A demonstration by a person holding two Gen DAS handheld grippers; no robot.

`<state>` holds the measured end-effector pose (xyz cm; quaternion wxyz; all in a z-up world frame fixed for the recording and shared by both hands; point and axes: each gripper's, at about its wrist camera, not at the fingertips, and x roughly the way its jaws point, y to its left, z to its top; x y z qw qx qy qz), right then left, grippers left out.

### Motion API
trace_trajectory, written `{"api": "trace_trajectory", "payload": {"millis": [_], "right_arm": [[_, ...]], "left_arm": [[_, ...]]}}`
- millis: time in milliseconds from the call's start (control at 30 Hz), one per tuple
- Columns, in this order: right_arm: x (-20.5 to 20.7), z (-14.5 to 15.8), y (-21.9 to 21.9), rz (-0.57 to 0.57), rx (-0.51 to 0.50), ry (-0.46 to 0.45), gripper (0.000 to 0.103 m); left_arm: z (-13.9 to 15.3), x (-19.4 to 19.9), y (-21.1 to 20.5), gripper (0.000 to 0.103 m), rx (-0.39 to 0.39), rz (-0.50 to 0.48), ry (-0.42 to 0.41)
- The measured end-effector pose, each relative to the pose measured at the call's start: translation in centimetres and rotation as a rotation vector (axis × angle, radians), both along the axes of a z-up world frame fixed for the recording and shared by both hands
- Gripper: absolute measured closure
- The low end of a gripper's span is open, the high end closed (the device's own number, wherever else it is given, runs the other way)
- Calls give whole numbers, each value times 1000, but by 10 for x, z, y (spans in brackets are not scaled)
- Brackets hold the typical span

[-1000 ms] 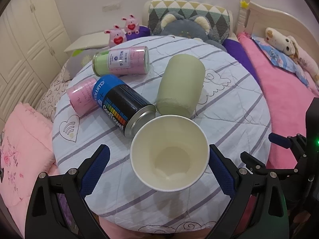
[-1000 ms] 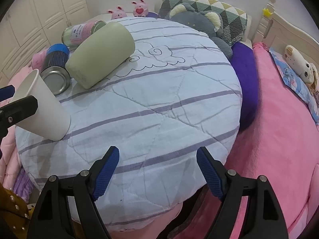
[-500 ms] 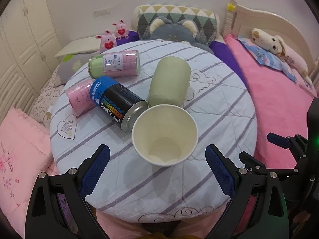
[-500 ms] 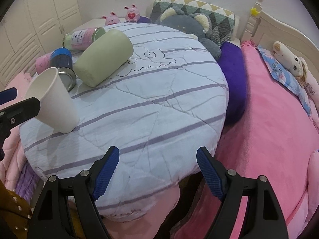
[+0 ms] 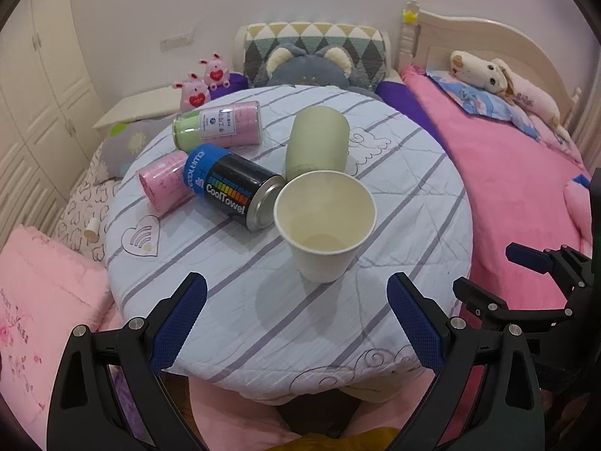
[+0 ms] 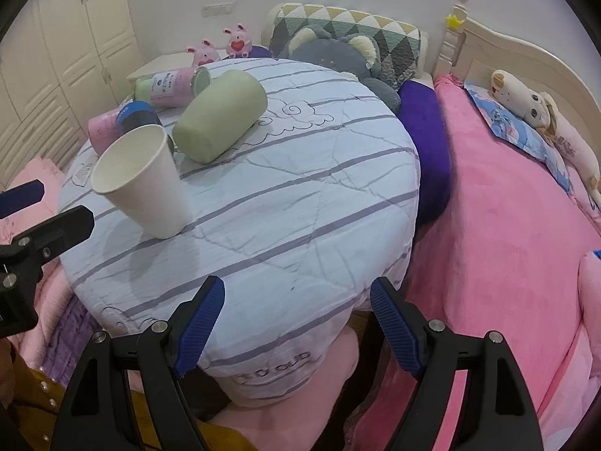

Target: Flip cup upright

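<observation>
1. The paper cup (image 5: pixel 325 225) stands upright, mouth up, on the round table (image 5: pixel 413 225), near the middle of its near half. It looks empty inside.
2. Just behind the cup on the left lies a black can (image 5: pixel 233 188) on its side, its metal end close to the cup's rim; whether they touch I cannot tell.
3. Straight behind the cup lies a green tumbler (image 5: pixel 315 143) on its side.
4. Farther left lie a pink cup (image 5: pixel 163 184) and a pink-and-green can (image 5: pixel 218 126), both on their sides.
5. The left gripper (image 5: pixel 296 319) hovers at the table's near edge, fingers spread wide, nothing between them, apart from the cup.
6. The right gripper (image 6: pixel 296 319) hangs at the near right edge of the table, fingers also wide and holding nothing; the cup (image 6: pixel 142 184) stands well to its left.
7. A pink bed (image 6: pixel 507 206) lies right of the table, with a grey plush (image 5: pixel 306 69) at the far side.
</observation>
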<state>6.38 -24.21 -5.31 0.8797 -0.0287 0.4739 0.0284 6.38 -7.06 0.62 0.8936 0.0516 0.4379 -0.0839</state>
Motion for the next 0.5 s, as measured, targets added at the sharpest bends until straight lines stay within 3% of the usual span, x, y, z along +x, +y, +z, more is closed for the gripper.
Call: {"api": "trace_trajectory", "payload": {"millis": [333,500], "right_arm": [[-23,-2,20,-85,41,-64,22],[-34,-1,29,-122,50,-128,22]], "left_arm": [[-6,-11,33,5,27,-1,-103],[-7,-16,41,3,33,-3,-221]]}}
